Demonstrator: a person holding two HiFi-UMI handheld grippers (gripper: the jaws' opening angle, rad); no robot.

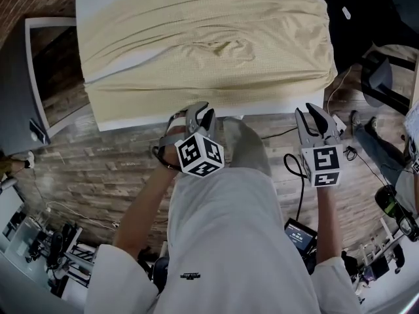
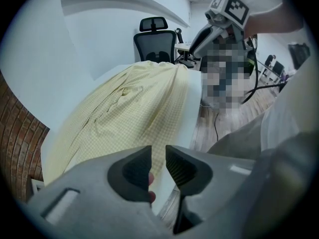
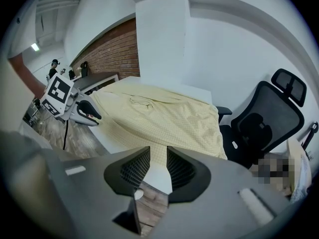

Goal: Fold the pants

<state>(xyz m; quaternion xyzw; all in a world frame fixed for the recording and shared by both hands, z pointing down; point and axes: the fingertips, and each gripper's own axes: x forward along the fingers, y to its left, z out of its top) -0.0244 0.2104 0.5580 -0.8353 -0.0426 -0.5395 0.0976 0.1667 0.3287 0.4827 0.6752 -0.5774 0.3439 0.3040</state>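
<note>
Ribbed grey fingers (image 3: 181, 170) — rumpled checked pants (image 1: 203, 44)

White table (image 1: 131, 118), brick wall (image 3: 114, 49), wood-plank floor (image 1: 98, 169), black office chair (image 3: 269, 118), white walls (image 3: 224, 49)

Yellow pants (image 1: 203, 44) on table (image 1: 131, 118), left claw (image 1: 201, 118), right claw (image 1: 311, 118)

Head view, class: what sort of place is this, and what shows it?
Probably an office or lab workspace: a black office chair, a white table bearing yellow pants, cables on the wood-pattern floor.
</note>
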